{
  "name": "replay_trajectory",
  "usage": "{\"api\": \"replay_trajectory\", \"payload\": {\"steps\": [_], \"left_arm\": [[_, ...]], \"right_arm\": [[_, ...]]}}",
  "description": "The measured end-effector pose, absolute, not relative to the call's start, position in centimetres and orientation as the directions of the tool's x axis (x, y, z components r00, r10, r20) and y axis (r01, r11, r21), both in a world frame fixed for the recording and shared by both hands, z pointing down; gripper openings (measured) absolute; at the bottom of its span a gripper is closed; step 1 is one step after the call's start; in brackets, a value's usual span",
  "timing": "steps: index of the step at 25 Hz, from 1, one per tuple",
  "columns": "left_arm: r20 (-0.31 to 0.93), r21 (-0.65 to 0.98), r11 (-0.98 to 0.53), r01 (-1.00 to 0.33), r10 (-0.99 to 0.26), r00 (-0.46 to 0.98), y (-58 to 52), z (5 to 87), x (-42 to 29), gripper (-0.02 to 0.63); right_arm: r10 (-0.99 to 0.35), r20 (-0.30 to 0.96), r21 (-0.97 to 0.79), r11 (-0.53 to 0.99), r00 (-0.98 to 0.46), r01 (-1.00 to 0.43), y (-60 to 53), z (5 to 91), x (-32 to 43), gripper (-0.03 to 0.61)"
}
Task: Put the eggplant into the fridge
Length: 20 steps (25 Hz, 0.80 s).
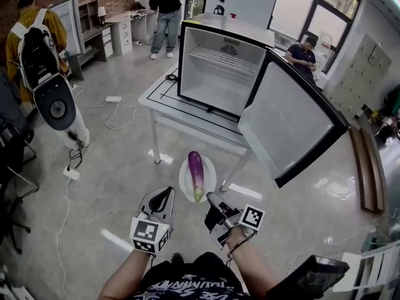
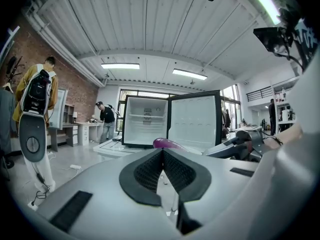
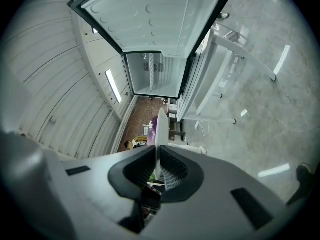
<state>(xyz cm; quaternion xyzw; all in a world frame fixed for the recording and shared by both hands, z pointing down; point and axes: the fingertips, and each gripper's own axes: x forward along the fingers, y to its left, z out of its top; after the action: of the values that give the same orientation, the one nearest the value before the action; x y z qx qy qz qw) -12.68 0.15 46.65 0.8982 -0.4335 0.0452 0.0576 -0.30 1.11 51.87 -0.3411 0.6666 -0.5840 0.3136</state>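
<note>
In the head view, the person is holding both forearms forward and low, with one gripper in each hand. The left gripper (image 1: pixel 164 194) is pointing away from the body, just beside the left edge of the one white plate (image 1: pixel 186 181). The right gripper (image 1: pixel 211 200) is gripping the near rim of this plate. One eggplant (image 1: pixel 195 167) is lying lengthwise on the plate, with its green stem end towards the person. Farther away, one small fridge (image 1: pixel 219 74) is standing on a white table (image 1: pixel 181 114), and its door (image 1: pixel 290 127) is standing wide open to the right. Three people are standing or sitting around the room: one at the left, one far behind the fridge, and one at the far right.

In the left gripper view, the left gripper (image 2: pixel 162 154) is keeping its jaws pressed together, with nothing between them. The eggplant (image 2: pixel 167 143) is showing just above the jaw tips, and the open fridge (image 2: pixel 145 128) is standing beyond it.

In the right gripper view, the right gripper (image 3: pixel 157 165) is clamping its jaws on the thin rim of the plate (image 3: pixel 161 129), which is appearing edge-on. The eggplant (image 3: pixel 151 130) is resting against the plate's left face. The fridge (image 3: pixel 155 74) and its door (image 3: pixel 150 14) are filling the far part.
</note>
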Motion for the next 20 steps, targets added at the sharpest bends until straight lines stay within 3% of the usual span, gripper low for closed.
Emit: {"api": "replay_trajectory", "payload": {"steps": [20], "left_arm": [[0.197,0.049,-0.582,-0.812,-0.791,0.579,-10.8,48.6,-14.5,0.009]], "right_arm": [[-0.795,-0.038,-0.995,0.085,-0.606,-0.049,-11.7,52.7,-1.4,0.021]]}}
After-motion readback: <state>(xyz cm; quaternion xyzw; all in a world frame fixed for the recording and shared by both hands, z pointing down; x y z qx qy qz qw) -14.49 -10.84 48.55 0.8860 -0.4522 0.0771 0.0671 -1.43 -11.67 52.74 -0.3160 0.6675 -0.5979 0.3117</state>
